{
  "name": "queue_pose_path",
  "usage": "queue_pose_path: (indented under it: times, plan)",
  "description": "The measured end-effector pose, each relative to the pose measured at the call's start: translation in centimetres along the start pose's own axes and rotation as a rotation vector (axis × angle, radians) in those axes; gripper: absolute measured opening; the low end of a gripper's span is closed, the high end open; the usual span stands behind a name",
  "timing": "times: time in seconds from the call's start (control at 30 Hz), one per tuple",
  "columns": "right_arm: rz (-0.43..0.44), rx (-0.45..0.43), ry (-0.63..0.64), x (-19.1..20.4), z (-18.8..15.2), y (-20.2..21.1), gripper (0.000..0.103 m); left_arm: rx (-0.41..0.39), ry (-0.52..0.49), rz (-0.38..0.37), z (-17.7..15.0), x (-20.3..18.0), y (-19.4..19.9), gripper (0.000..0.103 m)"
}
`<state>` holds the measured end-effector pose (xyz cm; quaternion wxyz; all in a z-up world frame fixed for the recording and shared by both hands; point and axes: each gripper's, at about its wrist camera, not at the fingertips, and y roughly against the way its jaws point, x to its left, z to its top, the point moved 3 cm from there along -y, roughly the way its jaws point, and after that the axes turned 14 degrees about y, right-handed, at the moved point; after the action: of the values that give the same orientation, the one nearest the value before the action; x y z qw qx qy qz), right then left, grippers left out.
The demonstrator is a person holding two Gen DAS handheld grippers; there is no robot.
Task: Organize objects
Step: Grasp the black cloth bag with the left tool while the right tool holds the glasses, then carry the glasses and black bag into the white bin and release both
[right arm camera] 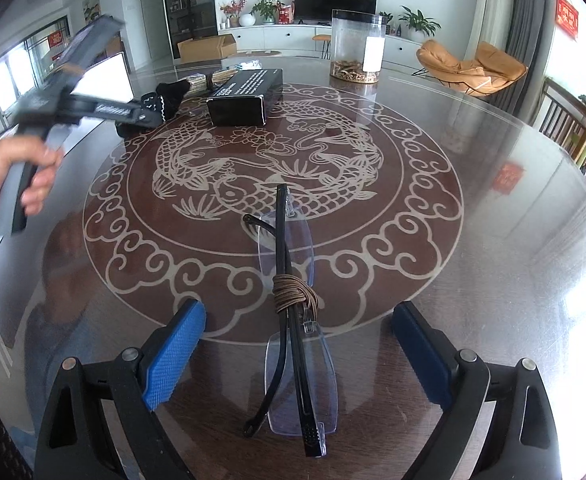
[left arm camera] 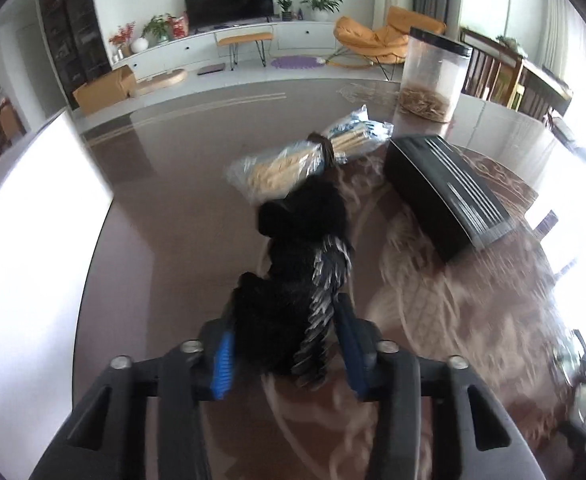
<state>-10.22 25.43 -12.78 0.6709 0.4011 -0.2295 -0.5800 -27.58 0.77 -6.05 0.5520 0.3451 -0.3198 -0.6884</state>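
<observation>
My left gripper (left arm camera: 287, 344) is shut on a black sock with a white zigzag pattern (left arm camera: 293, 280), held just above the table. In the right wrist view the left gripper (right arm camera: 133, 114) and sock (right arm camera: 165, 98) appear at the far left. Beyond the sock lies a plastic-wrapped bundle of wooden sticks (left arm camera: 313, 156). A black box (left arm camera: 445, 192) lies to its right. My right gripper (right arm camera: 297, 344) is open, with folded rimless glasses (right arm camera: 293, 312), tied with a brown cord, lying on the table between its fingers.
A clear jar (right arm camera: 357, 46) with dried bits at the bottom stands at the table's far side; it also shows in the left wrist view (left arm camera: 433, 76). The round glass table (right arm camera: 473, 184) has a fish pattern. Wooden chairs (right arm camera: 573, 128) stand to the right.
</observation>
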Motion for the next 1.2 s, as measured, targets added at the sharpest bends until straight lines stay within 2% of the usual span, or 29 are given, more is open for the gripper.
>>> queue_pose_path:
  times: [0.2,0.27,0.33,0.37,0.43,0.5,0.63,0.7,0.73,0.77,0.8,0.83,0.87,0.9,0.93,0.97,1.0,1.1,1.2]
  plan:
    - [0.001,0.000,0.000,0.1,0.0,-0.1,0.095,0.017,0.097,-0.038,-9.3,0.8,6.2,0.039]
    - [0.001,0.000,-0.001,0.0,0.0,0.0,0.095,0.016,0.103,-0.027,-11.9,0.7,7.8,0.052]
    - [0.001,0.000,-0.001,0.0,0.0,0.0,0.095,0.006,0.092,-0.008,-13.3,0.6,8.5,0.084]
    - [0.001,0.000,-0.001,0.0,0.0,0.0,0.095,-0.008,0.079,0.000,-14.0,0.5,8.7,0.086]
    - [0.001,0.000,-0.001,0.0,0.0,0.0,0.095,-0.008,0.072,0.008,-14.4,0.5,8.9,0.086]
    - [0.003,0.000,-0.001,0.0,0.0,0.0,0.096,0.016,0.057,-0.020,-14.1,0.2,8.4,0.086]
    - [0.017,-0.004,-0.005,0.0,0.0,-0.1,0.097,0.004,-0.023,0.034,-13.0,-0.9,7.7,0.086]
    - [0.063,-0.026,-0.028,-0.4,0.0,0.1,0.101,0.007,-0.054,0.040,-12.5,-1.2,7.4,0.087]
    - [0.096,-0.031,-0.043,-0.8,0.0,0.2,0.100,0.010,-0.060,0.038,-12.3,-1.2,7.3,0.079]
    - [0.119,-0.018,-0.050,-1.1,0.2,0.2,0.098,0.005,-0.063,0.028,-11.9,-1.3,7.4,0.057]
    - [0.125,0.000,-0.048,-1.4,0.3,0.2,0.088,0.006,-0.062,0.013,-11.7,-1.3,7.4,0.044]
    - [0.132,0.029,-0.031,-1.6,0.8,0.2,0.079,0.012,-0.051,0.010,-11.4,-1.3,7.3,0.036]
    - [0.136,0.041,-0.017,-1.6,1.0,0.2,0.054,0.006,-0.047,0.018,-11.5,-1.2,7.5,0.035]
    - [0.147,0.075,0.017,-1.4,1.6,0.0,0.042,-0.003,-0.046,0.016,-11.6,-1.3,7.6,0.035]
    - [0.133,0.106,0.055,-1.2,1.9,-0.2,0.039,-0.007,-0.046,0.010,-11.9,-1.3,7.8,0.034]
    - [0.119,0.137,0.095,-0.9,2.0,-0.4,0.023,-0.011,-0.050,0.009,-12.2,-1.4,8.0,0.034]
    - [0.121,0.158,0.131,-0.6,2.3,-0.4,0.011,-0.024,-0.054,0.011,-12.6,-1.4,8.4,0.034]
    - [0.137,0.142,0.146,-0.4,2.9,0.6,0.011,-0.057,-0.009,-0.007,-13.5,-0.5,10.3,0.034]
    - [0.167,0.109,0.117,-0.1,3.5,1.8,0.011,-0.090,0.084,-0.041,-13.5,1.2,12.8,0.034]
